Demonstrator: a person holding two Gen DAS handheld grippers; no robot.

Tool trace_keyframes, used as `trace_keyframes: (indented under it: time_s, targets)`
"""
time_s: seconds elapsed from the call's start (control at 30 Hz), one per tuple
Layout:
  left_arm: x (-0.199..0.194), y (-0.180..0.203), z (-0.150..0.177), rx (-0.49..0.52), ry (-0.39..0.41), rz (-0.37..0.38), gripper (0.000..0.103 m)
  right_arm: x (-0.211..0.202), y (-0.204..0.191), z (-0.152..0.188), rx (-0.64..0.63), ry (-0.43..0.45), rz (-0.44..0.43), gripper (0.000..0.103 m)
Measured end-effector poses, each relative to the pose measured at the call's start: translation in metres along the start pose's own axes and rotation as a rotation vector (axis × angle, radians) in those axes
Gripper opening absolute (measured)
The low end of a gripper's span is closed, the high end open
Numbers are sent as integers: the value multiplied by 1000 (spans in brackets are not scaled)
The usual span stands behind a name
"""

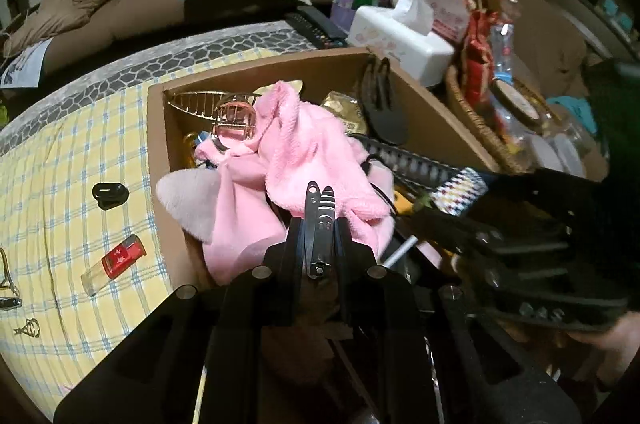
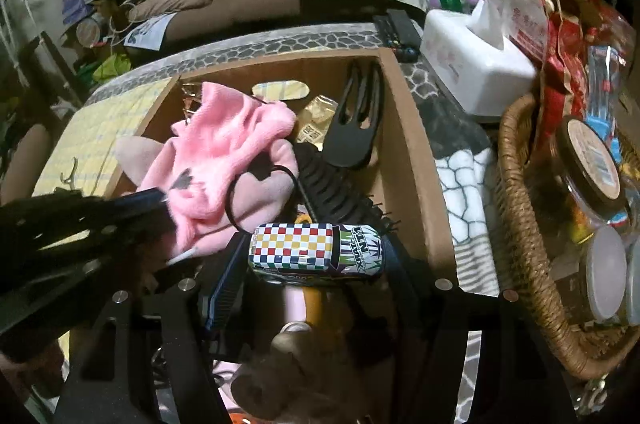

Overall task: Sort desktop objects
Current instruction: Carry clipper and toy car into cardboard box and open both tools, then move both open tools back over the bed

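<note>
— So, left gripper (image 1: 320, 220): what's listed?
— Fingers pinching a nail clipper (image 1: 319, 224), poised over the cardboard box (image 1: 158, 160), presumably for dropping in.
— Right gripper (image 2: 316, 252)?
— Fingers spread around a checkered toy car (image 2: 316, 252), gripped crosswise above the same box, beside the pink cloth (image 2: 224, 160).

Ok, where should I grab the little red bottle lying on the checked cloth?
Grip the red bottle across its red middle, coming from straight above, tongs square to its length: it lies flat on the checked cloth, round-bodied, both long sides open.
</note>
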State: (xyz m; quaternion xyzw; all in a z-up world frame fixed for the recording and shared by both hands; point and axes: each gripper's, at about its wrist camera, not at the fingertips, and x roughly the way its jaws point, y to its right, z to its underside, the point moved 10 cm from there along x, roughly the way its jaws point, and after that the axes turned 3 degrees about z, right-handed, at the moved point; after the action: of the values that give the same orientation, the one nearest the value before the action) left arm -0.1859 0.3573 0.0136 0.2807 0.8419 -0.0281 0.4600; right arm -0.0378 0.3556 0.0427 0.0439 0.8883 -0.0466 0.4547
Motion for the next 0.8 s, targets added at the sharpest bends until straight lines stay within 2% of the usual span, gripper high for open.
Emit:
trace_keyframes:
  time_s: [0.1, 0.13, 0.23, 0.3, 0.37, 0.43, 0.5, 0.6, 0.73, 0.8]
  targets:
    - [2, -4, 1, -12, -7, -2, 14, 6, -1, 7, -13, -50, 14, 70]
    - [-2, -5, 2, -20, 0, -1, 16, 7, 0, 8, -11, -50, 17, 73]
    - [-16, -8, 0, -46, 25, 12, 44, -1, -1, 6, 14, -34, -3, 83]
    - [-29, -11, -2, -60, 46, 23, 52, -10, 1, 4, 36, -17, -3, 86]
    - [-48, -16, -5, -79, 77, 29, 67, -23, 1, -1, 59, 12, -10, 87]
    - [-67, -21, -8, -99, 108, 42, 76, -40, 0, -7, 93, 44, -35, 87]
    - [-85, -30, -9, -116, 130, 36, 80, -57, -4, -15, 112, 75, -53, 90]
    - [-114, -44, -7, -145, 166, 26, 91, -82, -17, -23, 99, 111, -57, 92]
    - [-148, -66, 7, -168, 187, 1, 103, -100, -41, -24, 64, 126, -61, 99]
    - [-164, -79, 18, -181, 193, -11, 103, -105, -55, -20, 53, 128, -63, 101]
